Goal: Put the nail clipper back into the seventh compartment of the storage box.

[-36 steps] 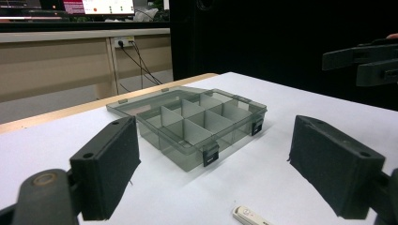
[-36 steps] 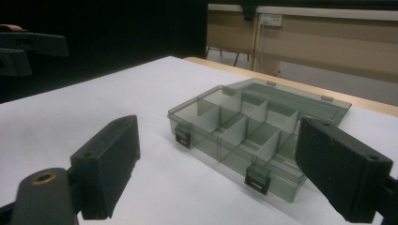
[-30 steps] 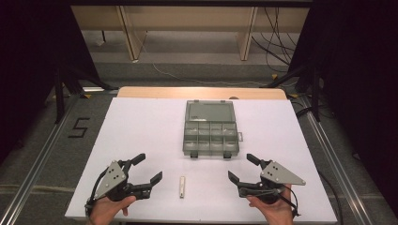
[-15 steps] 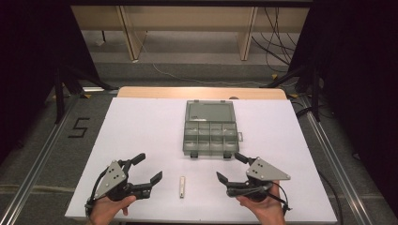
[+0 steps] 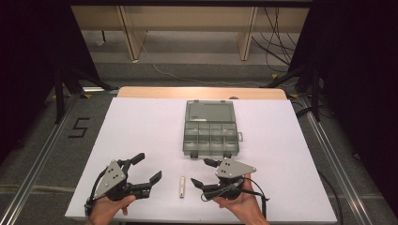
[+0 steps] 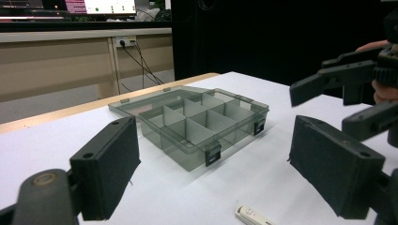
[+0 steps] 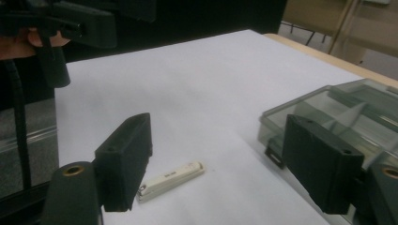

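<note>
High view: a white table [image 5: 141, 126] carries one small white nail clipper [image 5: 182, 186], lying lengthwise toward the far edge, near the front edge and between the two grippers. The right gripper [image 5: 202, 172] is just beside the clipper on its right, jaws pointing left toward it and spread wide, holding nothing; the right hand [image 5: 237, 201] grips it from below. The left gripper [image 5: 147, 168] is near the clipper on its left, a little farther off than the right one, jaws likewise spread wide and empty, held by the left hand [image 5: 109, 208].

Beyond the clipper, at the table's middle, lies one translucent grey compartment box [image 5: 210, 129], its lid open and laid flat on the far side. The tray shows eight compartments in two rows of four (contents, if any, cannot be made out).

Right gripper view: the nail clipper [image 7: 170, 180] lies on the table between the two black jaws, close to the left-hand one and apart from both; the box [image 7: 338, 115] corner sits behind the other jaw.

Left gripper view: the box [image 6: 192, 122] lies ahead between the open jaws, the clipper's end [image 6: 253, 216] shows at the bottom edge, and the other gripper [image 6: 328, 98] enters at right.

Count: two grippers, one clipper, one box.
</note>
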`<state>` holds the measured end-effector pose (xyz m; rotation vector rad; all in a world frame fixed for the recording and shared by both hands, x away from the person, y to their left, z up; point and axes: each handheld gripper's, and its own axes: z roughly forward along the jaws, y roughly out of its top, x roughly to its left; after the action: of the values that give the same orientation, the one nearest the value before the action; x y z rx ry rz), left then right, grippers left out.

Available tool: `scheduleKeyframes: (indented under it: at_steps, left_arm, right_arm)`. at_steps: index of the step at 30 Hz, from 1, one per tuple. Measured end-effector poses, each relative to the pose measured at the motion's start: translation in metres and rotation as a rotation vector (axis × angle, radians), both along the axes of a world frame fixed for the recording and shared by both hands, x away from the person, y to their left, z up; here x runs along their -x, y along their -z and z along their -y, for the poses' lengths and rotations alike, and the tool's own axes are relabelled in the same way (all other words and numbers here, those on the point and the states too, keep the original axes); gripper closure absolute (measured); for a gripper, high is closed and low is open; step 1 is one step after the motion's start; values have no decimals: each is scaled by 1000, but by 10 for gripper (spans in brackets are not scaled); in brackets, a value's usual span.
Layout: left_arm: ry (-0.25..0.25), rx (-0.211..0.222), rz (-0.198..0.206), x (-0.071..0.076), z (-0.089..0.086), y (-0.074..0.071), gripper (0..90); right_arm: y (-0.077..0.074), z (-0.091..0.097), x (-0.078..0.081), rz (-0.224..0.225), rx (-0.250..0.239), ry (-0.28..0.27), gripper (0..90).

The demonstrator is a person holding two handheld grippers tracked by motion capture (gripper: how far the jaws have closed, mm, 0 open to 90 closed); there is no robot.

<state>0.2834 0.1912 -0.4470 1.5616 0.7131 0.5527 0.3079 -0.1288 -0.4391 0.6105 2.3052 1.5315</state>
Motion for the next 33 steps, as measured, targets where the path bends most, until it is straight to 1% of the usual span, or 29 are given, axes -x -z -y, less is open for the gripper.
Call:
scheduleKeyframes:
  at_steps: [1,2,3,4,5,6,7,8,9,10,11,12,15,16,17,18,19,20,21,23,24,28,29,33]
  left_arm:
    - [1,-1,0,0,0,0,157]
    - [2,0,-2,0,0,0,157]
    - [2,-2,0,0,0,0,157]
    - [2,-2,0,0,0,0,157]
    - [2,-2,-1,0,0,0,157]
    - [2,-2,0,0,0,0,157]
    - [2,-2,0,0,0,0,157]
    - [2,-1,0,0,0,0,157]
    - [3,0,-1,0,0,0,157]
    - [3,0,-1,0,0,0,157]
    - [3,-1,-1,0,0,0,157]
    - [4,-1,-1,0,0,0,157]
    - [4,0,-1,0,0,0,157]
    - [4,0,-1,0,0,0,157]
    - [4,-1,-1,0,0,0,157]
    - [5,0,-1,1,0,0,157]
    - [5,-11,15,-1,-1,-1,157]
    - [14,2,5,0,0,-1,157]
    - [14,2,5,0,0,-1,157]
    - [14,2,7,0,0,-1,157]
    - [6,1,-1,1,0,-1,157]
    - [7,0,-1,1,0,-1,157]
    - [7,0,-1,1,0,-1,157]
    - [8,1,0,1,0,-1,157]
  right_arm:
    - [1,-3,0,-11,16,-6,324]
    - [3,-7,-1,-22,4,-30,356]
    - [4,-10,-2,-36,12,-46,373]
    - [4,-10,-2,-36,12,-46,373]
    - [7,-16,-3,-35,36,-81,451]
    - [9,-19,-3,-32,41,-96,482]
    - [9,-19,-3,-32,41,-96,482]
    - [12,-25,-3,-36,83,-143,589]
    - [13,-27,-3,-34,95,-152,616]
    - [13,-27,-3,-34,95,-152,616]
    - [16,-32,-3,-38,114,-173,699]
    - [18,-34,-3,-47,123,-179,732]
    - [22,-40,-5,-71,159,-209,811]
    - [23,-42,-5,-72,164,-211,835]
    - [23,-42,-5,-72,164,-211,835]
    - [28,-47,-6,-86,189,-232,875]
    - [30,-49,-6,-92,204,-243,889]
    - [32,-52,-6,-96,214,-247,900]
    - [32,-52,-6,-96,214,-247,900]
    - [35,-56,-7,-105,233,-260,900]
    - [38,-60,-7,-109,249,-268,900]
    - [40,-65,-6,-115,267,-280,900]
    - [42,-68,-5,-117,287,-287,900]
    - [47,-73,-4,-114,326,-299,900]
